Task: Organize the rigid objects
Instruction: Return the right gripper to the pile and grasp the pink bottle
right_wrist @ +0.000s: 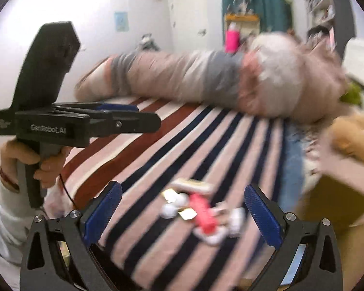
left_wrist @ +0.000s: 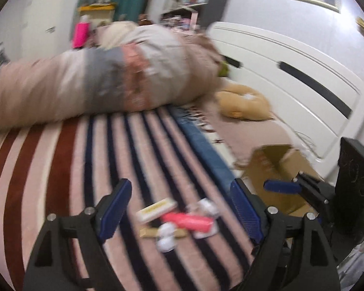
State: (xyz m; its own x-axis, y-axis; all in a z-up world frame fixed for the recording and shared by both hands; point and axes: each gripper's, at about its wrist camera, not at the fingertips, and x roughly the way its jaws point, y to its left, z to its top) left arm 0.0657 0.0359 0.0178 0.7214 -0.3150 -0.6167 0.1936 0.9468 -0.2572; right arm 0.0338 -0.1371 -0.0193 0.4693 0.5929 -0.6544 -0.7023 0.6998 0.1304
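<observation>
A small pile of rigid objects lies on a striped blanket point(left_wrist: 60, 169): a red-pink bar point(left_wrist: 188, 220), a white and yellow box point(left_wrist: 156, 209), a gold piece point(left_wrist: 149, 232) and small white pieces point(left_wrist: 166, 237). My left gripper point(left_wrist: 179, 208) is open, its blue pads on either side of the pile, a little above it. My right gripper point(right_wrist: 182, 211) is open too, with the same red bar point(right_wrist: 203, 214) and white box point(right_wrist: 192, 185) between its pads. The left gripper also shows from the side in the right wrist view point(right_wrist: 123, 118). Both views are blurred by motion.
An open cardboard box point(left_wrist: 279, 169) stands at the blanket's right edge; it also shows in the right wrist view point(right_wrist: 337, 201). A rolled quilt point(left_wrist: 97, 82) lies across the far side. A tan plush toy point(left_wrist: 242, 104) lies by the white headboard point(left_wrist: 291, 72).
</observation>
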